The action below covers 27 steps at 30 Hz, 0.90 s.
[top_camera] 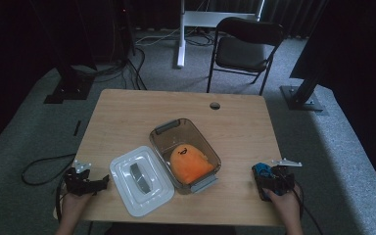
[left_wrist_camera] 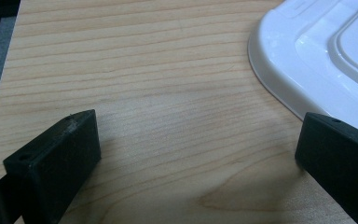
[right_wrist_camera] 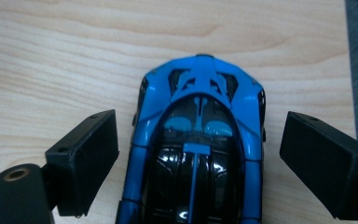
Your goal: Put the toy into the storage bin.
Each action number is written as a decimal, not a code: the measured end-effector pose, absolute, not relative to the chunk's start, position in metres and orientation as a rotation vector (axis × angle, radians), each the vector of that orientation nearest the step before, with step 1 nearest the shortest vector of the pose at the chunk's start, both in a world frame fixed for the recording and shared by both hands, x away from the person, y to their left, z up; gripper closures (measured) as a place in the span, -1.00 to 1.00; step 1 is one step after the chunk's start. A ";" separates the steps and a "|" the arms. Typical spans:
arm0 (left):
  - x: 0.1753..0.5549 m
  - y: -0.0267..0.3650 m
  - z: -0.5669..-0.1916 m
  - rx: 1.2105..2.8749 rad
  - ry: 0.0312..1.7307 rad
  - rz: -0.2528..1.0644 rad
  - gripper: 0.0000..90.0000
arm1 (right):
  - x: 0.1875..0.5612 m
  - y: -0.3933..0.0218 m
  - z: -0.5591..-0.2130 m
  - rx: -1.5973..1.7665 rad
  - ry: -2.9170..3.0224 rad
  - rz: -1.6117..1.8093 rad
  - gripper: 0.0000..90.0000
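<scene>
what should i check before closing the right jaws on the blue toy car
1. Right gripper open with the jaws apart: ok.
2. Blue and black toy car between the jaws, a gap showing on each side: ok.
3. Car resting flat on the light wooden table: ok, though its wheels are hidden.
4. Clear plastic container open, its white rectangular lid lying on the table beside it: ok.
5. Room left in the container beside the orange plush toy: cannot tell, the plush takes up much of it.
6. Left gripper open, holding nothing, at the lid's edge: ok.
</scene>
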State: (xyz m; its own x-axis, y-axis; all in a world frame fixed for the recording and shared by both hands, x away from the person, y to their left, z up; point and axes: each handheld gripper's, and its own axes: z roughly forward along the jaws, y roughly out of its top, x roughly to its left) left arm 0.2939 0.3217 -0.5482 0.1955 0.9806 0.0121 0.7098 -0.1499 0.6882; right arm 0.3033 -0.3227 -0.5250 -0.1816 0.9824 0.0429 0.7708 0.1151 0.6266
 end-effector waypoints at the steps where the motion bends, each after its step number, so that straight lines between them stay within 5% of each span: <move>1: 0.294 0.322 -0.548 1.926 1.573 0.641 -0.99 | 0.303 -0.323 -0.525 1.708 2.012 0.746 -0.76; 17: 0.294 0.322 -0.548 1.926 1.573 0.641 -0.99 | 0.298 -0.320 -0.537 1.718 2.056 0.661 -0.70; 27: 0.294 0.322 -0.548 1.926 1.573 0.641 -0.99 | 0.295 -0.319 -0.536 1.681 2.075 0.684 -0.51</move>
State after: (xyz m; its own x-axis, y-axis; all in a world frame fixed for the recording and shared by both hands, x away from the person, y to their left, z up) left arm 0.2939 0.3216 -0.5482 0.1950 0.9807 0.0119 0.7097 -0.1494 0.6884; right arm 0.2946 -0.3188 -0.5361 -0.2104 0.9776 0.0089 0.7914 0.1650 0.5886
